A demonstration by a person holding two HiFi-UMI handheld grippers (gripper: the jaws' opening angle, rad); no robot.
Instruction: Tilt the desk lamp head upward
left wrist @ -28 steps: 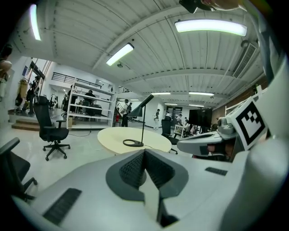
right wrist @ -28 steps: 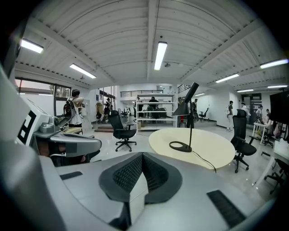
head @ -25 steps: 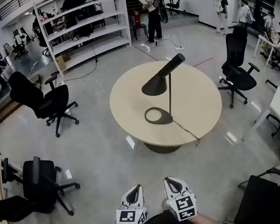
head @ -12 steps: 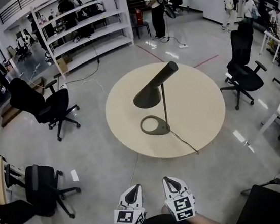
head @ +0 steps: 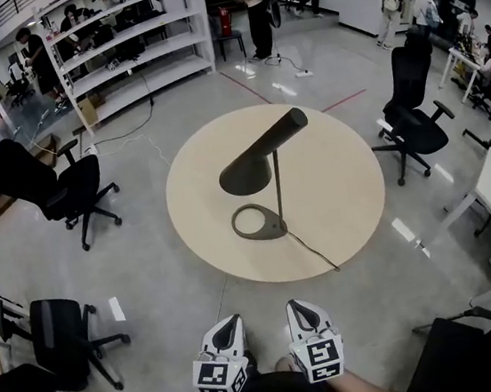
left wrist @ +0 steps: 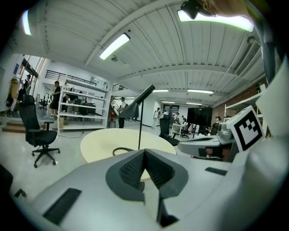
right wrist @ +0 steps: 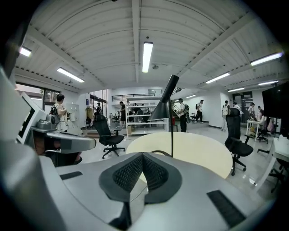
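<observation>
The grey left gripper (head: pixel 230 323) and grey right gripper (head: pixel 294 306) are held side by side close to the person, each with its jaws pressed together on nothing. Well ahead of them, across the grey floor (head: pixel 177 289), stands a round pale-beige table (head: pixel 335 197). On it is the dark metal desk lamp (head: pixel 247 171), its ring base flat, thin stem upright and cone head sloping down to the left, well apart from both grippers.
</observation>
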